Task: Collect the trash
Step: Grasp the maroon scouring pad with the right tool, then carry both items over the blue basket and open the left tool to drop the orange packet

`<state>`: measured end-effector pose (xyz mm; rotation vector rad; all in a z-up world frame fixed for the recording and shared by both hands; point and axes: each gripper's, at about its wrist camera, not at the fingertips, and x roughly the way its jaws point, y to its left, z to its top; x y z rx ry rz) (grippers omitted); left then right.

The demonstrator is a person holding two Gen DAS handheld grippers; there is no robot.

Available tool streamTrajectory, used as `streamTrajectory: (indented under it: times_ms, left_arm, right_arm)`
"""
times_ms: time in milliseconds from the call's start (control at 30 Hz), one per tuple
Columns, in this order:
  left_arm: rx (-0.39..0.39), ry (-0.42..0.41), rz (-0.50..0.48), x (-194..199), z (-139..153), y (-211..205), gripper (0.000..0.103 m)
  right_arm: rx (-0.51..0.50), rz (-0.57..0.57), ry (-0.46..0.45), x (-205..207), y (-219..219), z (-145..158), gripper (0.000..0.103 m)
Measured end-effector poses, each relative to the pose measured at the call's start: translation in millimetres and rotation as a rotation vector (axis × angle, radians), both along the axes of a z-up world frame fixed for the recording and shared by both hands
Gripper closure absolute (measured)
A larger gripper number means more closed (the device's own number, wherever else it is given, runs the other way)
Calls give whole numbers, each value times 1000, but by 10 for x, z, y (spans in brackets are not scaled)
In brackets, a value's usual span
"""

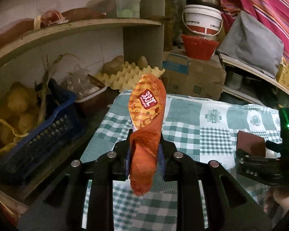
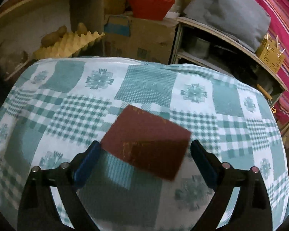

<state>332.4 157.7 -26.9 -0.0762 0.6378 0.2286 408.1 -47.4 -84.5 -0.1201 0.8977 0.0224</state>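
Note:
My left gripper (image 1: 143,150) is shut on an orange snack wrapper (image 1: 147,115) and holds it upright above the green checked tablecloth (image 1: 202,134). A flat dark red packet (image 2: 146,142) lies on the cloth (image 2: 67,105). My right gripper (image 2: 144,157) is open, its blue-padded fingers (image 2: 86,163) on either side of the packet's near edge, not touching it. The packet (image 1: 250,142) and the right gripper (image 1: 264,165) also show at the right of the left wrist view.
A blue crate (image 1: 38,132) with yellow produce stands left of the table. An egg tray (image 1: 129,75), cardboard box (image 1: 192,79), red basket (image 1: 199,46), white bucket (image 1: 202,21) and wooden shelves (image 1: 67,30) stand behind. A grey bag (image 2: 231,13) lies on a shelf at the right.

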Motion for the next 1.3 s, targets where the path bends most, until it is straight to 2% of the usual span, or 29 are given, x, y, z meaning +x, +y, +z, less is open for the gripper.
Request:
streamTrajectory:
  times_ms: [200, 467, 667, 900, 1300]
  left_arm:
    - [1, -6, -13, 33, -5, -26, 82]
    - [-3, -10, -10, 40, 14, -47, 82]
    - [15, -15, -23, 15, 38, -99, 82]
    - [14, -20, -21, -55, 91, -239, 82]
    - [-17, 15, -18, -211, 110, -511, 81]
  right_arm:
    - [33, -17, 8, 54, -49, -2, 10]
    - [22, 40, -18, 14, -76, 5, 11]
    - [8, 41, -71, -160, -274, 193, 11]
    - [21, 10, -102, -570, -819, 407, 11]
    - [34, -158, -194, -1505, -2122, 746, 11]
